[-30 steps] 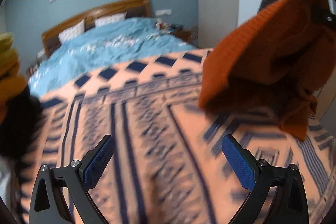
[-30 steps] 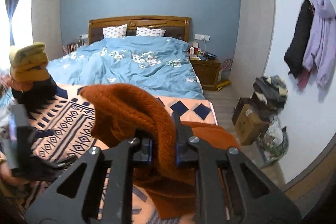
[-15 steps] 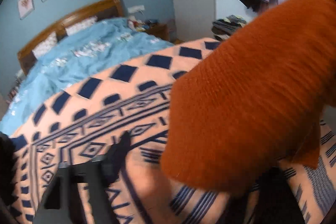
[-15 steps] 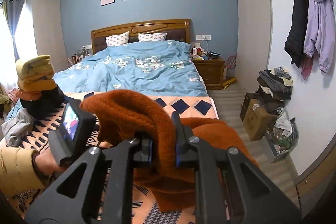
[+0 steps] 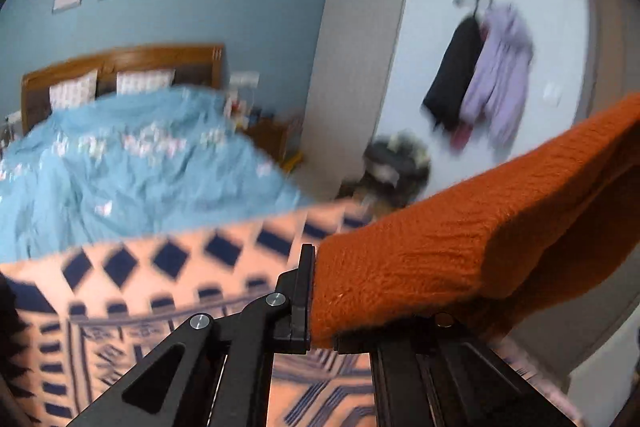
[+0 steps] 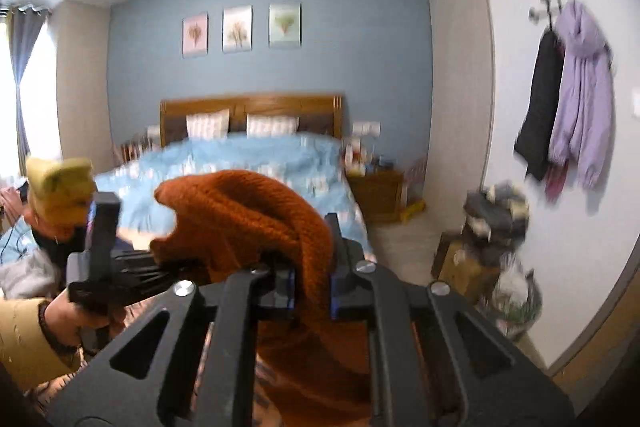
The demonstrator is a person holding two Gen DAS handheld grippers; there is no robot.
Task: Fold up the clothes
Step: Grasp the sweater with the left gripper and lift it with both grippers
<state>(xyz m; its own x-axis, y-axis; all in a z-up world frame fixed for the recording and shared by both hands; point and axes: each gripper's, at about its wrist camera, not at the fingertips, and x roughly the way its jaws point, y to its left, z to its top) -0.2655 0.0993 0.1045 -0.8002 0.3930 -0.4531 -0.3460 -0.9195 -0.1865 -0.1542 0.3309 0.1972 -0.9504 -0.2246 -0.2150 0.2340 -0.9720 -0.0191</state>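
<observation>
One orange knit sweater (image 6: 256,211), two grippers — right gripper (image 6: 312,283) clamped on its fold, left gripper (image 5: 320,291), wide apart a second ago, now pinching its edge above the patterned blanket (image 5: 140,283).

The sweater (image 6: 256,215) hangs between both grippers above the blanket (image 5: 132,291), the bed (image 6: 248,163) behind.
</observation>
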